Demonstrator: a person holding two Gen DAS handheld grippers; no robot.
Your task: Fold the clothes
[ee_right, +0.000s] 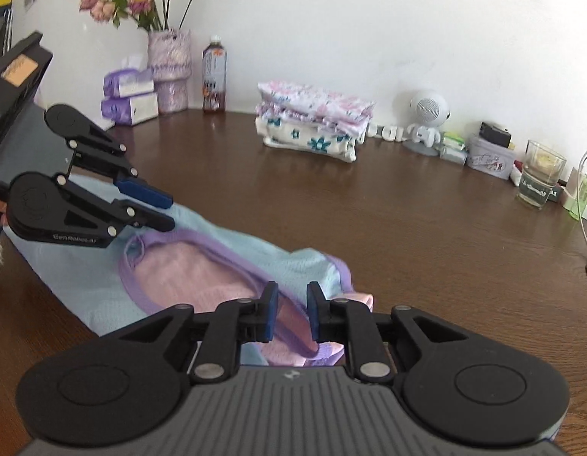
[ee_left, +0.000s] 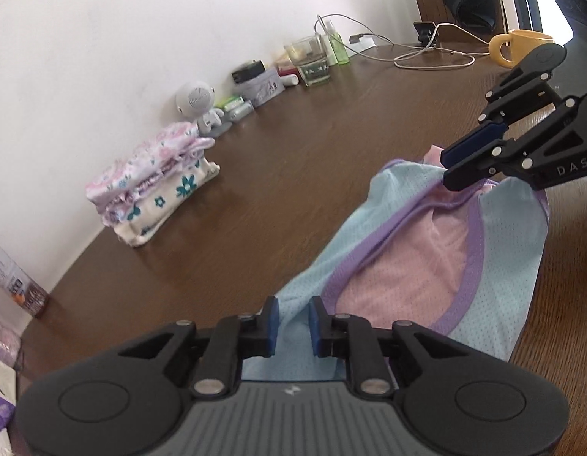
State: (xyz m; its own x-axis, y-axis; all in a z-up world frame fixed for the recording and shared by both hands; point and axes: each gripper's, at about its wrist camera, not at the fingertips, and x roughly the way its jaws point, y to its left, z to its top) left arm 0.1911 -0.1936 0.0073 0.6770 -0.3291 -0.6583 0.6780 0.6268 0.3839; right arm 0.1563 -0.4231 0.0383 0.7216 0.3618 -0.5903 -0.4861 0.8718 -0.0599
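A light-blue mesh garment (ee_left: pixel 407 273) (ee_right: pixel 96 277) with purple trim and a pink inside lies spread on the brown table (ee_left: pixel 293 152). My left gripper (ee_left: pixel 293 326) (ee_right: pixel 171 212) hovers over one end of it, fingers a narrow gap apart, blue cloth showing between them. At the other end my right gripper (ee_right: pixel 291 315) (ee_left: pixel 445 174) is likewise narrowly open, with the purple trim running under the gap. Neither visibly pinches the cloth. A stack of folded floral clothes (ee_left: pixel 157 182) (ee_right: pixel 312 121) rests by the wall.
Along the wall stand a flower vase (ee_right: pixel 169 72), tissue packs (ee_right: pixel 128 95), a drink bottle (ee_right: pixel 214 76), a round white speaker figure (ee_right: pixel 428 114), small tins and a glass (ee_right: pixel 542 174). A yellow mug (ee_left: pixel 515 47) and white cable (ee_left: pixel 434 60) sit at the far end.
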